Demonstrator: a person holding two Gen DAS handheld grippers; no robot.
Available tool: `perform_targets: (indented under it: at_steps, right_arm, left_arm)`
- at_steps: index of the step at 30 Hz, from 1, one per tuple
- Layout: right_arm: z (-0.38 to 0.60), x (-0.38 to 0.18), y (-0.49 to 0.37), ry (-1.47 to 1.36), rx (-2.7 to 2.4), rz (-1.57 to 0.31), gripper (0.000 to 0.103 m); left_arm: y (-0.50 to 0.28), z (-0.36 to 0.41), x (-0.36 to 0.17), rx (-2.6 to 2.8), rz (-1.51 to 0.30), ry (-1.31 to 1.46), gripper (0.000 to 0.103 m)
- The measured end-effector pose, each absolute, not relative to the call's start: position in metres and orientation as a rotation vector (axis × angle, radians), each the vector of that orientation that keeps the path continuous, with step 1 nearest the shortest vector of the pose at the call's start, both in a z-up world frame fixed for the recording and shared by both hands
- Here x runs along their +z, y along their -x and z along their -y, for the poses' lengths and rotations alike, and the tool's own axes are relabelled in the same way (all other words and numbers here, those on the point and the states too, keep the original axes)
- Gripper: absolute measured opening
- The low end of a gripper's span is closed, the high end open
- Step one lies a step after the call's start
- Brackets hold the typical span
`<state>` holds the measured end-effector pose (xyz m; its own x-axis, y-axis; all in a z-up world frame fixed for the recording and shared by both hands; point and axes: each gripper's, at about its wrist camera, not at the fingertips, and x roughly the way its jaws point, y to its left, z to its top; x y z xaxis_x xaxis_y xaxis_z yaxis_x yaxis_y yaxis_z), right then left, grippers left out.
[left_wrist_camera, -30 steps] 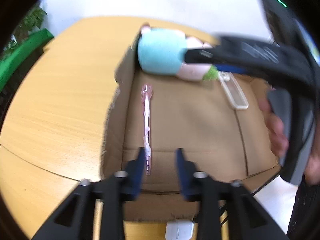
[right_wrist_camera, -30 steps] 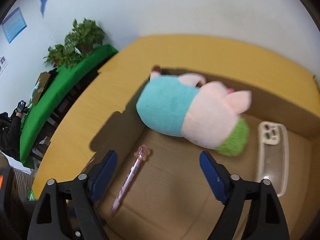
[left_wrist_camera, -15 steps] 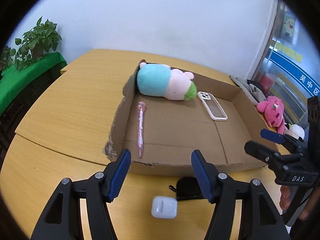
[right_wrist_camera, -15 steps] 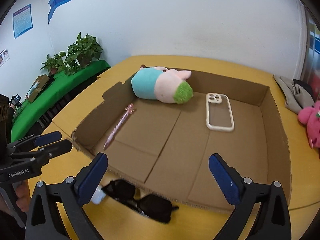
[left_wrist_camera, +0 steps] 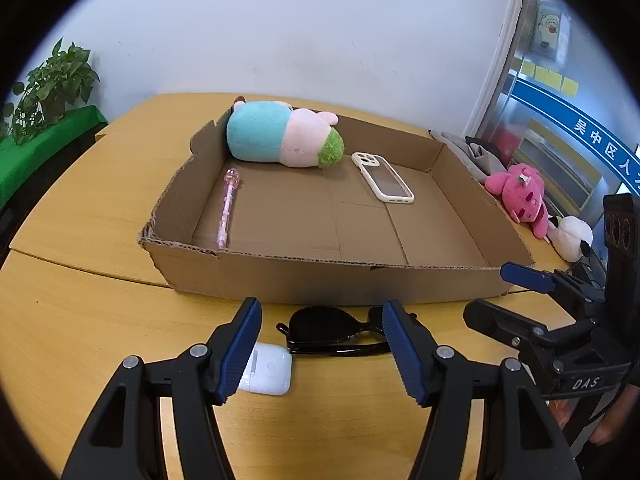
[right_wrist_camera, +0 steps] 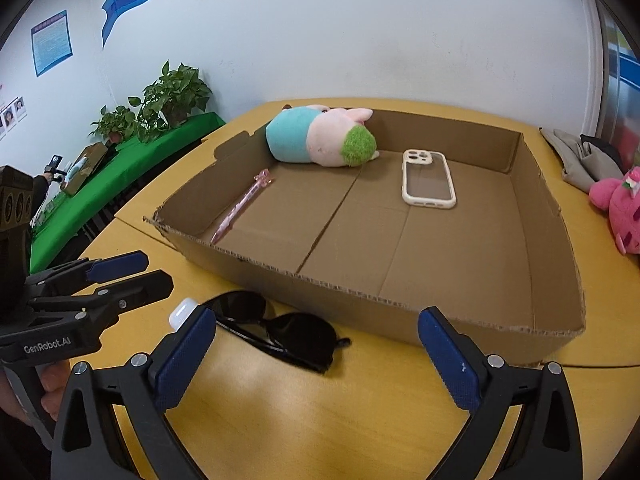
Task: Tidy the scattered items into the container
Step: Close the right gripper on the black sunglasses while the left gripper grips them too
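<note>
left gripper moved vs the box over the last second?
Yes. The left gripper pulled back out of the cardboard box; it now hangs open over the sunglasses outside the near wall.

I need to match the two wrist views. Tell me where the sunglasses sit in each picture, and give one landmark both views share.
Left wrist: sunglasses low centre, on the table between the hand-held gripper's fingers, just in front of the box's near wall.
Right wrist: sunglasses lower left of centre, on the table before the box.
Shared landmark: the phone case lying flat in the box.
</note>
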<state>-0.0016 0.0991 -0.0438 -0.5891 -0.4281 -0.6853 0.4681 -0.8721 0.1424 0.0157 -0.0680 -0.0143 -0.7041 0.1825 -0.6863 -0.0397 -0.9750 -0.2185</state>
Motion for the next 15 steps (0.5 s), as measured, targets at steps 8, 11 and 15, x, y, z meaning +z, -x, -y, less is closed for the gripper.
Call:
perform_targets:
  at_steps: [8, 11, 15]
  right_arm:
    - [-0.115, -0.077, -0.012, -1.085, -2.384, -0.117, 0.103]
    - [-0.117, -0.093, -0.01, -1.128, -2.365, -0.091, 0.103]
    - [-0.109, -0.101, -0.007, -1.133, -2.338, -0.11, 0.103]
  left_arm:
    - [-0.007, 0.067, -0.039, 2.691, 0.271, 1.194, 0.062]
    - [0.002, 0.067, -0.051, 2.651, 0.278, 1.226, 0.062]
    - [0.016, 0.067, -0.066, 2.593, 0.297, 1.253, 0.062]
